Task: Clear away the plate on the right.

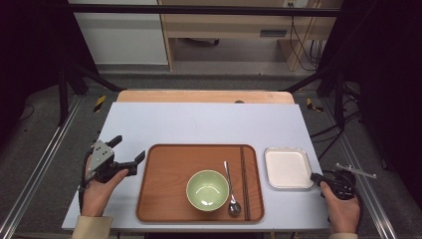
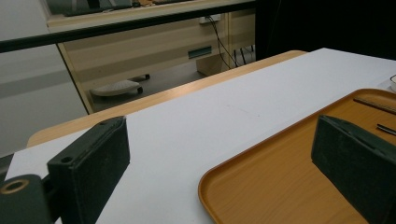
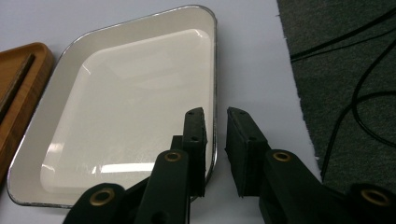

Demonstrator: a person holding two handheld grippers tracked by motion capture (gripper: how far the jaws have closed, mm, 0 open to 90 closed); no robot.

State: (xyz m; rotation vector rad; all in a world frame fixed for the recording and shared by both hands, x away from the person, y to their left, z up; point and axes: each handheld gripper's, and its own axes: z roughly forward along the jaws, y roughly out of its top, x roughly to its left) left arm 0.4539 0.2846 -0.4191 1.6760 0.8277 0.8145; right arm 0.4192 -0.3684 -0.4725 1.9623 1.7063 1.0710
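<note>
A brown wooden tray (image 1: pixel 164 174) lies at the front middle of the white table. On it stand a pale green bowl (image 1: pixel 207 190), a metal spoon (image 1: pixel 231 194) and dark chopsticks (image 1: pixel 244 179) to the bowl's right. An empty white square dish (image 1: pixel 287 168) sits just right of the tray. My left gripper (image 1: pixel 129 148) is open by the tray's left edge; in its own view the left gripper (image 2: pixel 224 130) has wide jaws with the tray (image 2: pixel 280 177) corner between them. My right gripper (image 3: pixel 215 112) stands narrowly open, its jaws astride the white dish's (image 3: pixel 126 102) near right rim.
The white table top (image 1: pixel 209 122) stretches bare behind the tray. Beyond its right edge, dark floor with cables (image 3: pixel 355 93) lies close to my right gripper (image 1: pixel 315 177). Metal rails (image 1: pixel 45 154) run along both sides of the table.
</note>
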